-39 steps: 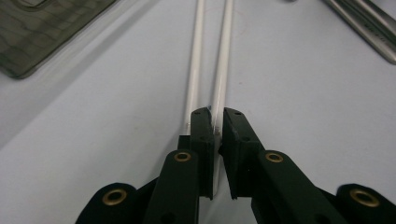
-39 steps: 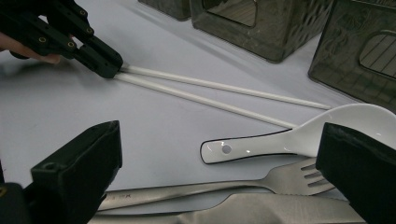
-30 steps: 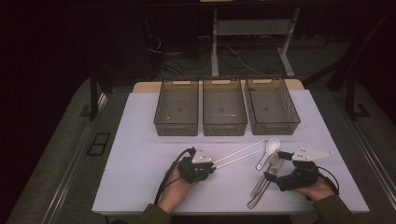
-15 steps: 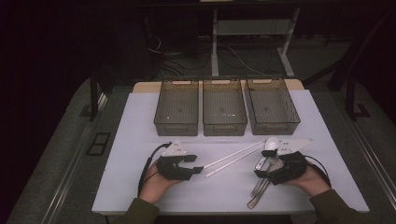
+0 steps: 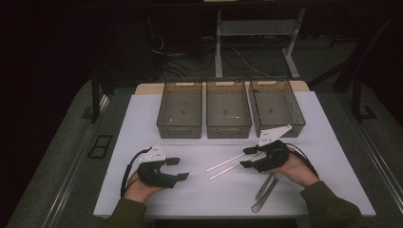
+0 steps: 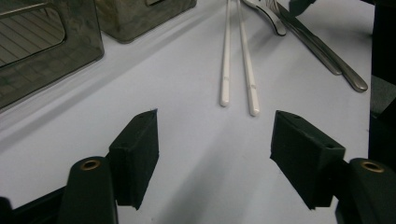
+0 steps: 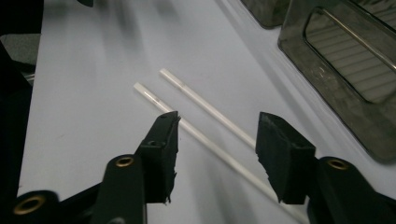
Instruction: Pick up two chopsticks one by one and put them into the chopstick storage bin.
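Right tongs (image 5: 250, 157): we see them spread wide and empty, hovering low over the far ends of the chopsticks; in the right gripper view (image 7: 215, 154) both sticks run between the two jaws, neither one touched.
Left tongs (image 5: 178, 168): we see them wide open too, holding nothing, low over bare bench; in the left gripper view (image 6: 215, 158) the near stick tips lie ahead, well apart from the jaws.
Chopsticks (image 5: 231, 166): two white sticks lying side by side on the bench, just short of touching, slanting from the middle of the bench up toward the right tongs; we find them between the two hands, in front of the middle bin.
Cutlery (image 5: 266, 187): metal pieces lying on the bench just beside and partly under the right hand (image 5: 292, 166); we cannot tell each piece apart.
Bins (image 5: 228, 109): three dark see-through bins in a row at the far edge of the bench, touching side to side.
Bench (image 5: 142, 123): white top.
Writing: we can read no brand, label or lettering on anything; small marks on the sticks are too faint to make out.
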A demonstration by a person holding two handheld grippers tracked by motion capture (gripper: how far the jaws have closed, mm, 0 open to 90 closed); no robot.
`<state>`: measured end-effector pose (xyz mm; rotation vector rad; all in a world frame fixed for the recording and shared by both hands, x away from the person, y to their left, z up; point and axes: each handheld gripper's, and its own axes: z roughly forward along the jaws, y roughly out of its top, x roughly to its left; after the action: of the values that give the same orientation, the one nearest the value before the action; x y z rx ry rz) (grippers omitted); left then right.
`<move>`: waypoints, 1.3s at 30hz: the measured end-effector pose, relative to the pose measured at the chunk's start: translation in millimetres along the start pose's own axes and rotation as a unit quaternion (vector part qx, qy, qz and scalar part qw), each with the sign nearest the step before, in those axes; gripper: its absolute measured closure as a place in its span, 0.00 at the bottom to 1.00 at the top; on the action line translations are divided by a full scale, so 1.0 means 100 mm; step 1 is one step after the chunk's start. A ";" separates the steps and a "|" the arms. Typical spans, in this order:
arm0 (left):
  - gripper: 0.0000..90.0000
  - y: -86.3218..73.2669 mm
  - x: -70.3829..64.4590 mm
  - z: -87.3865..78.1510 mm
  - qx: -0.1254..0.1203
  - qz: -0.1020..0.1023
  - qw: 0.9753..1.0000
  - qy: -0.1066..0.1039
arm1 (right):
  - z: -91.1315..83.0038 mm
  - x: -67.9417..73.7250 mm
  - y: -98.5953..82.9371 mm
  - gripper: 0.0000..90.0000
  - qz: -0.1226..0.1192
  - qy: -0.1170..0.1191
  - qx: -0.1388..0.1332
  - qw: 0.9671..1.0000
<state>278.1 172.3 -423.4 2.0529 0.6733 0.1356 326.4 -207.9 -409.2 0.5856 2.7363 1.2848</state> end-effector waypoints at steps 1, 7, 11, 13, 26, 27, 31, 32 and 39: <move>0.33 0.00 0.00 0.00 0.000 0.000 1.000 0.000 | 0.03 -0.01 0.03 0.58 -0.001 0.001 0.004 1.000; 0.32 -0.01 0.02 0.01 0.003 0.001 1.000 0.003 | 0.31 -0.09 0.13 0.66 -0.026 0.013 0.032 0.999; 0.32 -0.01 0.02 0.01 0.000 0.001 1.000 0.003 | 0.48 -0.14 0.17 0.70 -0.048 0.016 0.055 0.997; 0.32 -0.01 0.01 0.01 -0.001 0.001 1.000 0.002 | 0.53 -0.15 0.19 0.71 -0.047 0.017 0.060 0.997; 0.32 -0.01 0.02 0.00 -0.001 0.001 1.000 0.002 | 0.70 -0.20 0.19 0.81 -0.072 0.019 0.088 0.993; 0.32 -0.01 0.02 0.00 -0.002 0.001 1.000 0.003 | 0.71 -0.19 0.19 0.82 -0.072 0.018 0.088 0.993; 0.32 -0.01 0.03 -0.01 -0.003 -0.001 1.000 0.004 | 0.72 -0.21 0.21 0.84 -0.082 0.018 0.085 0.993; 0.32 -0.01 0.03 -0.01 -0.003 -0.001 1.000 0.004 | 0.72 -0.21 0.21 0.84 -0.082 0.018 0.085 0.993; 0.31 -0.02 0.03 -0.01 -0.002 -0.002 1.000 0.005 | 0.74 -0.23 0.24 0.86 -0.084 0.008 0.083 0.993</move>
<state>279.8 175.4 -424.7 2.0485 0.6835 0.1454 371.2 -148.8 -441.7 0.3470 2.8535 1.0378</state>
